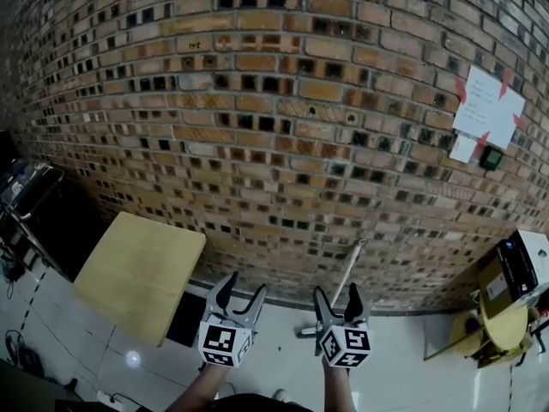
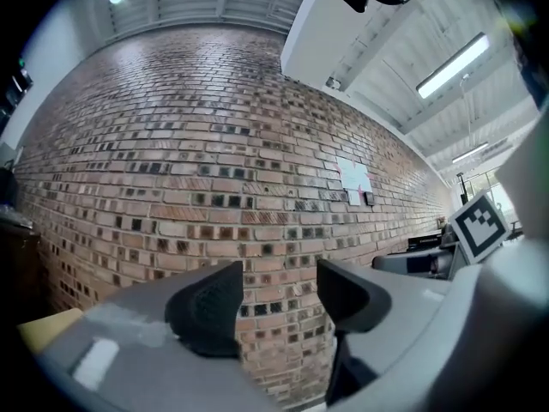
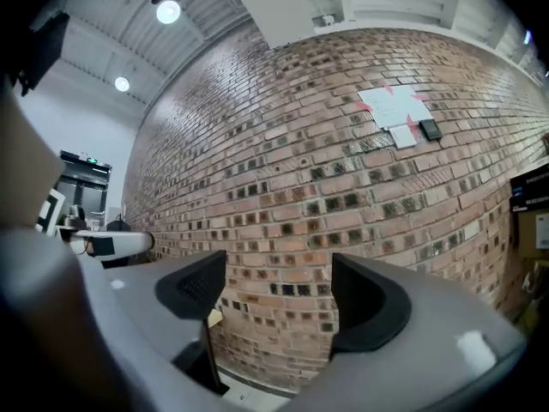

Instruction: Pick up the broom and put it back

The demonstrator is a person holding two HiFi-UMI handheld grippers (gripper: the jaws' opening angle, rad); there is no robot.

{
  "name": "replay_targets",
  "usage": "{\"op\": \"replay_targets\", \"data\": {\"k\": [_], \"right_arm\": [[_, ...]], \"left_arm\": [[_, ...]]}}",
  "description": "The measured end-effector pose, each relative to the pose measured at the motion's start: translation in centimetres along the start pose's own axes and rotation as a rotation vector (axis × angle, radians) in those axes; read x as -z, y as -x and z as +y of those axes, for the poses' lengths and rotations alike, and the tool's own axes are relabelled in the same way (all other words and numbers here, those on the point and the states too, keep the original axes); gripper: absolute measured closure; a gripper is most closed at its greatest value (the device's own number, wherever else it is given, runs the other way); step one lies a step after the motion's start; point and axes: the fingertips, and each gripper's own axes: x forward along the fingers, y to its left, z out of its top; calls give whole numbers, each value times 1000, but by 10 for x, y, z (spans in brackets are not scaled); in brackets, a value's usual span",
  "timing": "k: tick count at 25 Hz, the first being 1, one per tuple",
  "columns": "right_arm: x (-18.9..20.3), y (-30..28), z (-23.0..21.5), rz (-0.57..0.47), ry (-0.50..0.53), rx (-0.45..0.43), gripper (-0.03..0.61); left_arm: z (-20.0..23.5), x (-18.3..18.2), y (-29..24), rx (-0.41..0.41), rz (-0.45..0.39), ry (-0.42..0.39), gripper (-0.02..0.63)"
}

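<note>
The broom (image 1: 352, 264) leans against the foot of the brick wall (image 1: 283, 127), just beyond the right gripper (image 1: 336, 292), whose jaws, like the left gripper's (image 1: 244, 286), stand apart and empty; it looks light and stiff, its thin handle probably slippery, so best gripped mid-handle.

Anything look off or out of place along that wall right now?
Nothing looks spilled or broken. The broom stands tilted, apparently leaning against the brick wall, and the taped papers high on the wall hang askew.
</note>
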Motion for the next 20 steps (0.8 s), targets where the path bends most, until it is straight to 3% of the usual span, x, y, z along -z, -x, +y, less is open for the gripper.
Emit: {"op": "replay_targets", "data": {"k": [9,20], "right_arm": [[0,-11,51,21,84,-2,198],[8,-11,66,50,113,36,201]], "left_arm": [[41,-6,27,-19,-16,13,344],[67,4,28,-29,-21,45,360]]}}
